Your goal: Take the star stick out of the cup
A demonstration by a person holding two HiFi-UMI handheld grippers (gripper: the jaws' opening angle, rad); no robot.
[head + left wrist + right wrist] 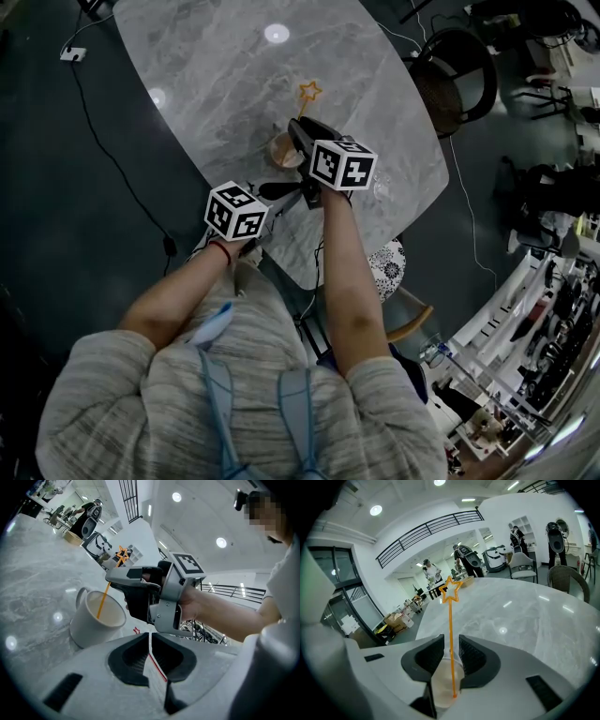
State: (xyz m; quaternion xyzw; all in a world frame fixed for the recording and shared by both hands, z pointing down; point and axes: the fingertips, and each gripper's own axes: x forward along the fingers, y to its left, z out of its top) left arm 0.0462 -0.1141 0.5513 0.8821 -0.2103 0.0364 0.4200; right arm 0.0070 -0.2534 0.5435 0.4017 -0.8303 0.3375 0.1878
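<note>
A white mug (280, 150) (96, 619) stands on the grey marble table (225, 66), near its front edge. The orange star stick (308, 93) (105, 598) (450, 634) stands in the mug, its star topping out above the rim. My right gripper (298, 127) (113, 576) (451, 649) hangs over the mug, open, one jaw on each side of the stick's shaft with a gap left. The mug's inside (443, 688) shows below those jaws. My left gripper (269, 190) (150, 641) is shut on nothing, just short of the mug on the near side.
Dark chairs (457, 77) stand off the table's right edge, and a patterned stool (387, 269) sits beside the person. A cable with a white adapter (73, 54) lies on the dark floor at left. Bare marble stretches beyond the mug.
</note>
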